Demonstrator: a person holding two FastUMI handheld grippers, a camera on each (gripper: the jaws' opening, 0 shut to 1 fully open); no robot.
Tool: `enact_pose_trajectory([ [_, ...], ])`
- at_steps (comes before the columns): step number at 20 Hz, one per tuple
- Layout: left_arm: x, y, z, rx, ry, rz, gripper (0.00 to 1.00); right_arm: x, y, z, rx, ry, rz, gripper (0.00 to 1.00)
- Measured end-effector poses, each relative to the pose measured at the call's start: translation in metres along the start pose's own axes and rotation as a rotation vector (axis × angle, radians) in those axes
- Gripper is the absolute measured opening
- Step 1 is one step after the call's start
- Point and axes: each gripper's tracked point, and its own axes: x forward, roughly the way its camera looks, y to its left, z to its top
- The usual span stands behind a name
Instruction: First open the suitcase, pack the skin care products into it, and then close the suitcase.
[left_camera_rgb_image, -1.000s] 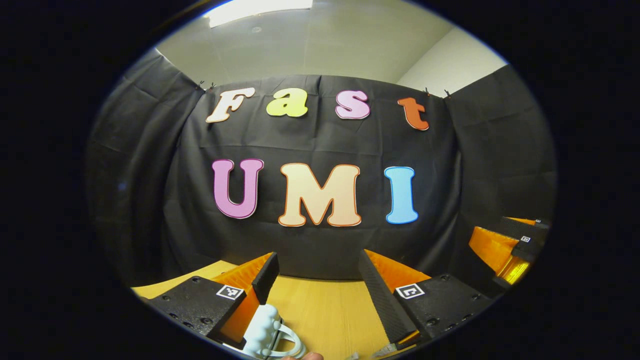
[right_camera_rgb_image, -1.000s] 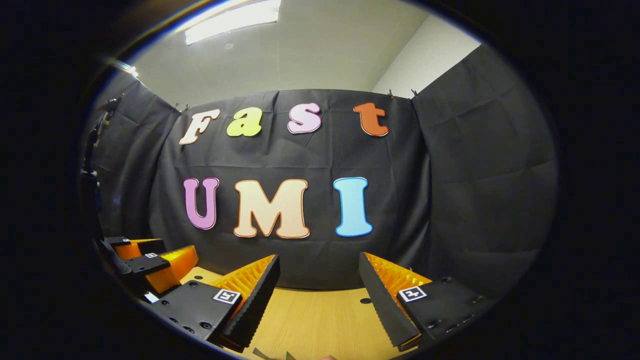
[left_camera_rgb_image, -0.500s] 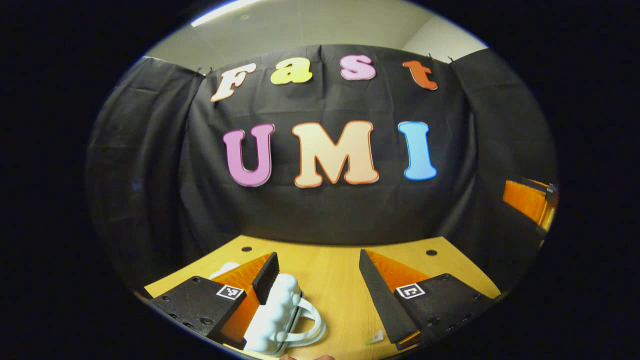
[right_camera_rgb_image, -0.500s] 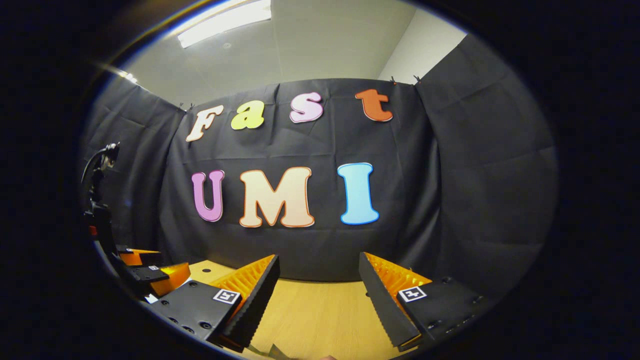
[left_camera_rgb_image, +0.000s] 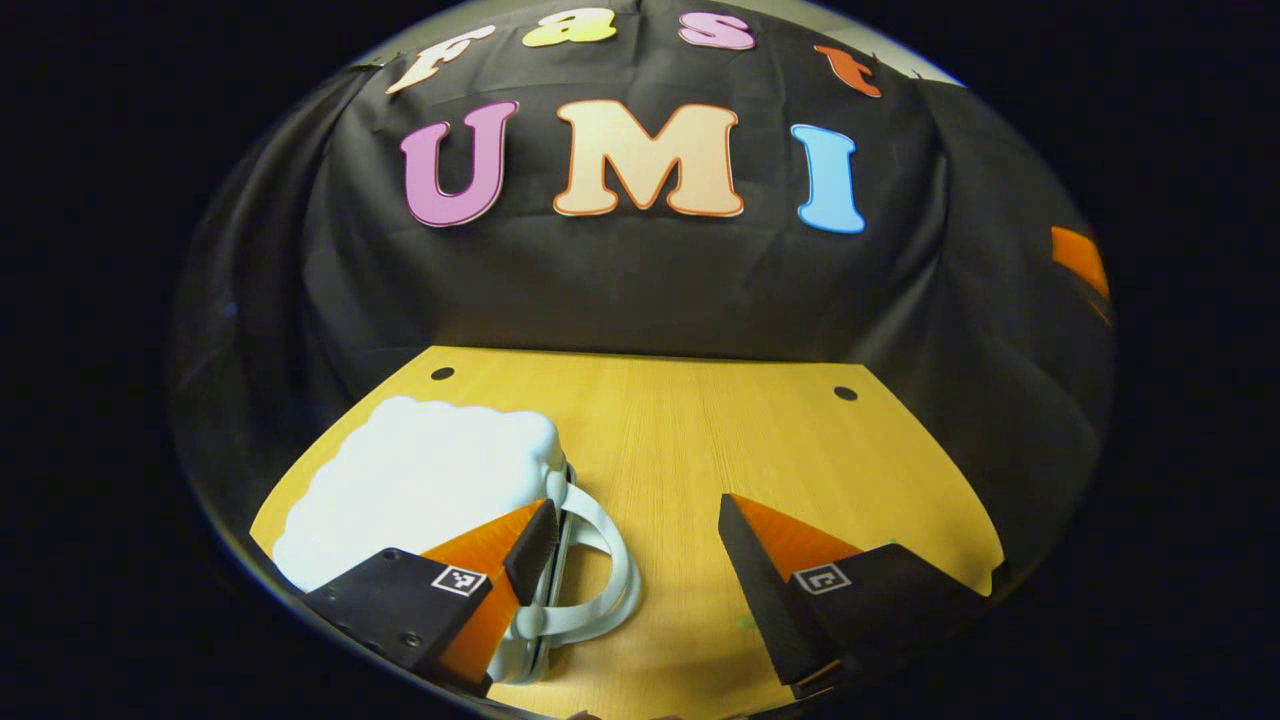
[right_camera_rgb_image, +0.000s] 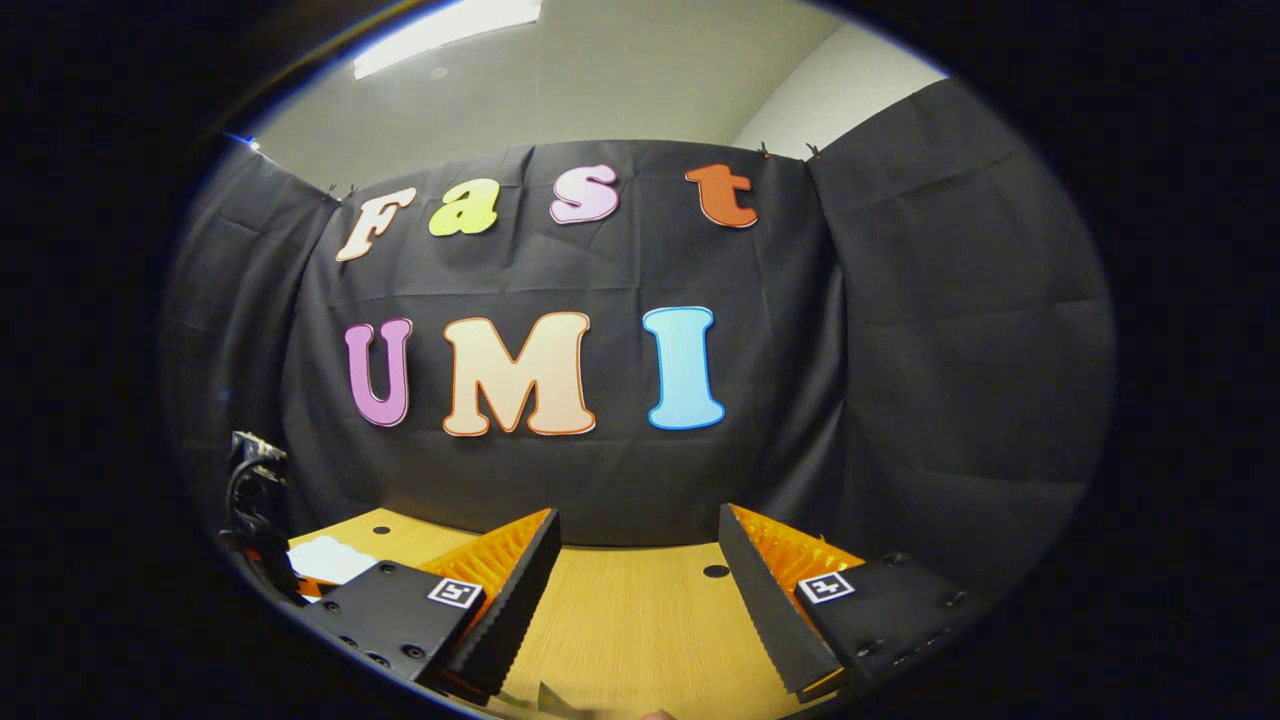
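Observation:
A white, cloud-shaped suitcase (left_camera_rgb_image: 420, 480) lies shut and flat on the wooden table (left_camera_rgb_image: 740, 430), at the left of the left gripper view. Its white loop handle (left_camera_rgb_image: 612, 565) points toward the table's middle. My left gripper (left_camera_rgb_image: 635, 510) is open and tilted down over the table. Its left finger (left_camera_rgb_image: 530, 540) hangs over the suitcase's handle edge, and nothing is between the fingers. My right gripper (right_camera_rgb_image: 637, 515) is open above the table and holds nothing. In the right gripper view a corner of the suitcase (right_camera_rgb_image: 330, 558) shows at the far left.
Two small round holes (left_camera_rgb_image: 442, 373) (left_camera_rgb_image: 845, 393) mark the table's far corners. Black cloth walls close in the back and both sides. An orange part of the other gripper (left_camera_rgb_image: 1080, 260) shows at the right edge of the left gripper view.
The left gripper has tipped downward toward the table, bringing the whole suitcase top into its view. The right gripper has turned slightly, and both stay open.

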Motion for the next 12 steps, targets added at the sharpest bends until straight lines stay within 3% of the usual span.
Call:
enact_pose_trajectory([
  [3, 0.017, -0.005, -0.014, -0.021, 0.072, -0.035, 0.95, 0.000, -0.002, 0.002, -0.019, 0.003, -0.030, 0.98],
  [8, 0.034, -0.001, -0.029, -0.022, 0.175, -0.015, 0.95, 0.000, -0.003, 0.002, -0.052, 0.010, -0.051, 0.98],
  [12, 0.050, -0.001, -0.057, -0.047, 0.307, -0.013, 0.96, 0.001, 0.009, -0.001, -0.065, 0.020, -0.014, 0.99],
])
